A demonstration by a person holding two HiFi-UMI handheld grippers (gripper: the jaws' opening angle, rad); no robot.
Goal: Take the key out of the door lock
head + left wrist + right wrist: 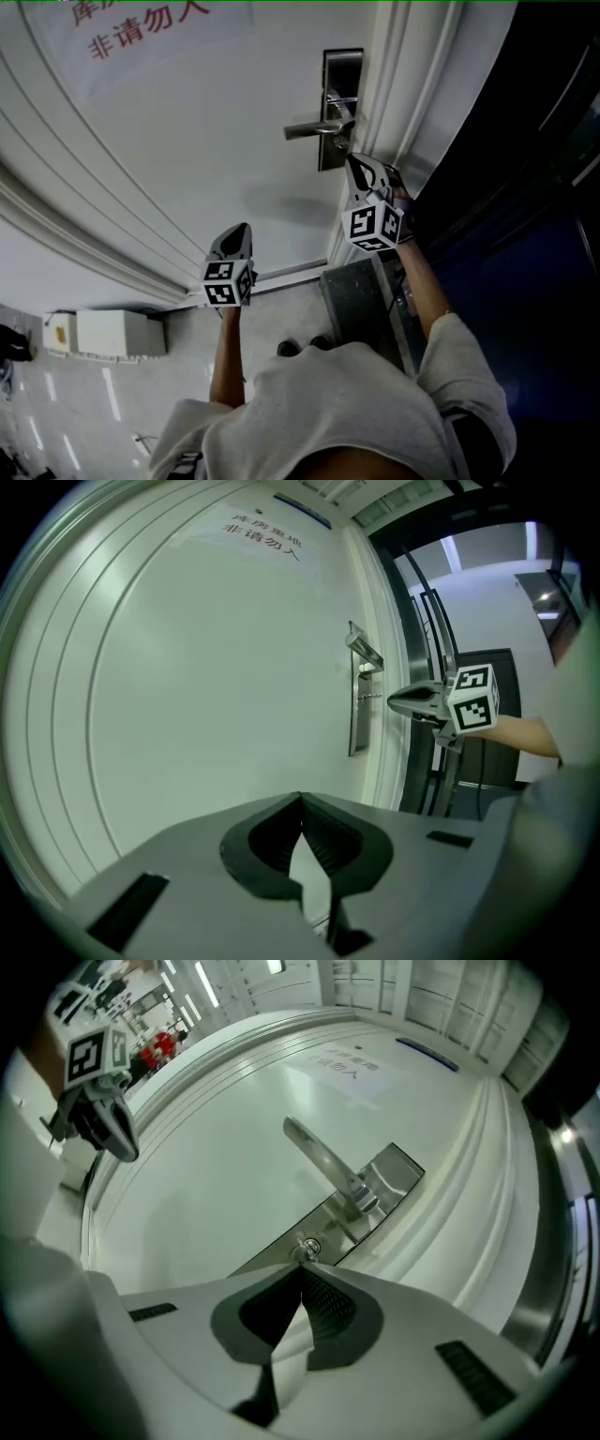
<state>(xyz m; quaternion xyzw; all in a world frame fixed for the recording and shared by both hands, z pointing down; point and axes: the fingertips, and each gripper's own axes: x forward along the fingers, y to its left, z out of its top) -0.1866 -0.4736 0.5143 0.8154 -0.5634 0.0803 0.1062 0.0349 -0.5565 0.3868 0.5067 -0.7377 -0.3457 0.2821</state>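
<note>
Door (206,150): white and panelled. We are facing it closely. It is carrying a paper sign (150,33) with red characters near its top.

Lock plate (330,75): a metal strip that is sitting at the door's edge beside the frame. Its lever handle (305,129) is pointing away from the frame, across the door.

Key (307,1249): it is sitting in the lock cylinder below the lever handle, not yet drawn out. From the left gripper view it is showing as a short metal stub (373,697) between the lock plate and the right gripper's tip.

Right gripper (352,161): we are holding it level against the lock. Its jaws are clenched, and their tips are meeting on the outer end of the key. Most of the key's head is lying hidden between the tips.

Left gripper (244,227): we are holding it well apart from the lock, lower and further across the door, and it is pointing at bare door panel. Its jaws are clenched together with nothing between them, and they are touching nothing.

White box (108,333): it is standing on the pale floor against the foot of the wall, to our left.
</note>
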